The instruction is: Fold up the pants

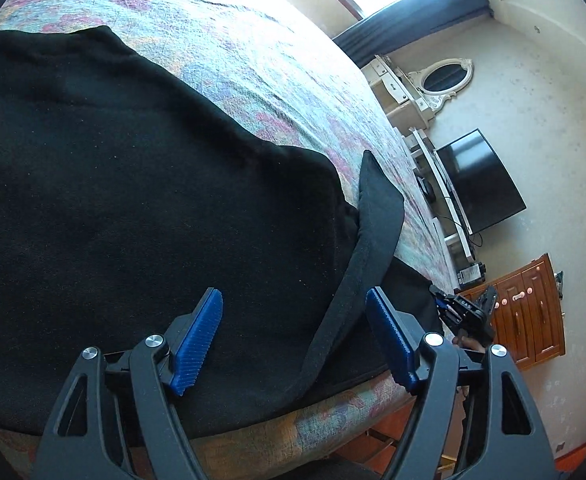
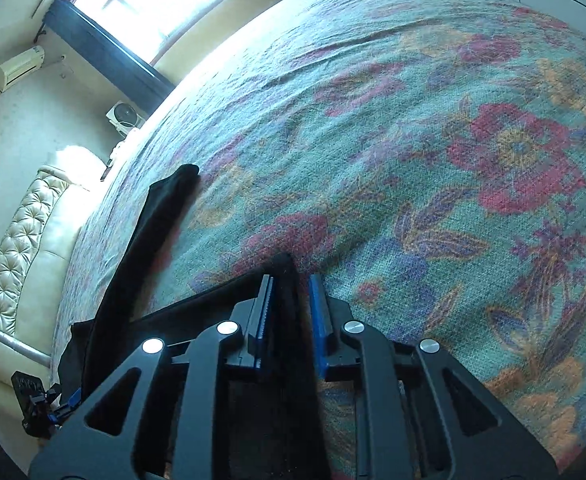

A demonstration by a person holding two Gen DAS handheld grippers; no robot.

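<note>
A wide bed under a teal woven bedspread with red and orange flowers [image 2: 433,128] fills most of the room in front of me. Spread over its near side lie the black fleece pants [image 1: 133,180], a broad dark sheet of cloth reaching to the edge of the mattress, with a flat black band of the same garment [image 1: 367,236] curling up from it and running down toward the edge.

On the far wall stand a dark flat television [image 1: 481,184], a brown wooden cabinet with pale knobs [image 1: 529,312] and a white oval mirror in an ornate frame [image 1: 445,78]. At the other side is a cream tufted headboard [image 2: 21,248].

The left gripper [image 1: 295,318] hovers just above the pants with its blue ribbed fingers [image 1: 201,344] spread wide, nothing pressed between them; the band runs between them, nearer the right-hand one.

The right gripper [image 2: 291,300] has its fingers [image 2: 319,320] drawn narrow around a corner of the black cloth, which stands up between the pads at the bed's near edge.
</note>
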